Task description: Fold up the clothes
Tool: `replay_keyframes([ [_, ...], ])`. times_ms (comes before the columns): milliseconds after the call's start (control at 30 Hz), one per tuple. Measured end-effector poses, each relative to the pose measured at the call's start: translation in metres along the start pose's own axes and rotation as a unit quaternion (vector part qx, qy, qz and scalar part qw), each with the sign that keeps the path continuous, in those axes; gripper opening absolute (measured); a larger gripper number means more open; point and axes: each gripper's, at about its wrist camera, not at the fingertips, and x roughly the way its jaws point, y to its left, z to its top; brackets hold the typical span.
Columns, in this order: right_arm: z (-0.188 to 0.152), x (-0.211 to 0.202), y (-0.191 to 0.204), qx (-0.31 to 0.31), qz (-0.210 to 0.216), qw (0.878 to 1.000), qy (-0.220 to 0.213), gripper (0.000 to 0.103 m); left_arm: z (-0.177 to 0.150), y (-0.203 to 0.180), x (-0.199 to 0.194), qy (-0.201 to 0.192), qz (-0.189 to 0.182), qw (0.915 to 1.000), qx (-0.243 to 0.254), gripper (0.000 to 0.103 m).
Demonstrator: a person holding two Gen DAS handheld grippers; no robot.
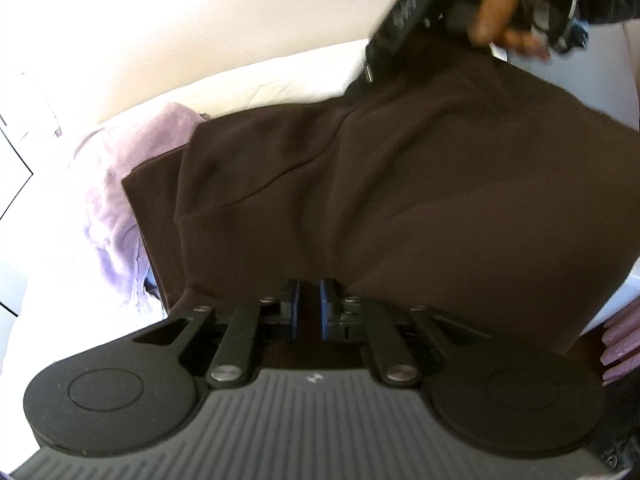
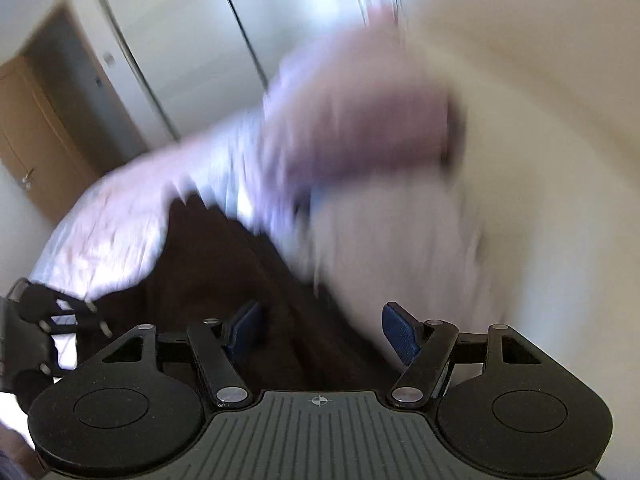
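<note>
A dark brown garment (image 1: 400, 200) lies spread over the white bed, filling most of the left wrist view. My left gripper (image 1: 309, 304) sits at its near edge, the blue pads (image 1: 325, 300) drawn close together with brown cloth pinched between them. At the far edge of the garment a hand (image 1: 500, 12) holds the other black gripper body (image 1: 400, 24). In the blurred right wrist view my right gripper (image 2: 322, 332) hovers open over the brown garment (image 2: 224, 280), with nothing gripped between its blue pads (image 2: 400, 336).
A crumpled lilac garment (image 1: 116, 216) lies left of the brown one on the white bed (image 1: 280, 80). Pink folded cloth (image 1: 624, 340) shows at the right edge. The right wrist view has a blurred lilac pile (image 2: 340, 128), white wardrobe doors (image 2: 192, 40) and a wooden door (image 2: 36, 132).
</note>
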Motion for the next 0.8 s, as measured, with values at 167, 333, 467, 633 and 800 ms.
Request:
replay_keyframes([
  [167, -0.052, 0.002, 0.024, 0.026, 0.013, 1.000, 0.007, 0.071, -0.033, -0.023, -0.018, 0.030, -0.002, 0.9994, -0.014, 0.004],
  [333, -0.078, 0.011, 0.032, 0.016, 0.054, 0.998, 0.022, 0.077, -0.042, -0.019, -0.014, 0.039, -0.010, 0.9991, -0.012, 0.004],
  [467, -0.062, 0.009, 0.030, 0.024, 0.040, 0.999, -0.001, 0.078, -0.026, -0.008, -0.004, 0.027, 0.001, 0.9996, -0.008, 0.004],
  [633, -0.044, -0.012, 0.033, 0.001, 0.006, 1.000, -0.025, 0.078, -0.021, -0.007, -0.007, 0.012, 0.003, 0.9999, -0.011, 0.004],
  [800, -0.045, -0.061, 0.059, -0.023, -0.023, 0.994, -0.107, 0.078, -0.025, -0.008, -0.020, -0.003, -0.003, 0.9996, -0.028, 0.011],
])
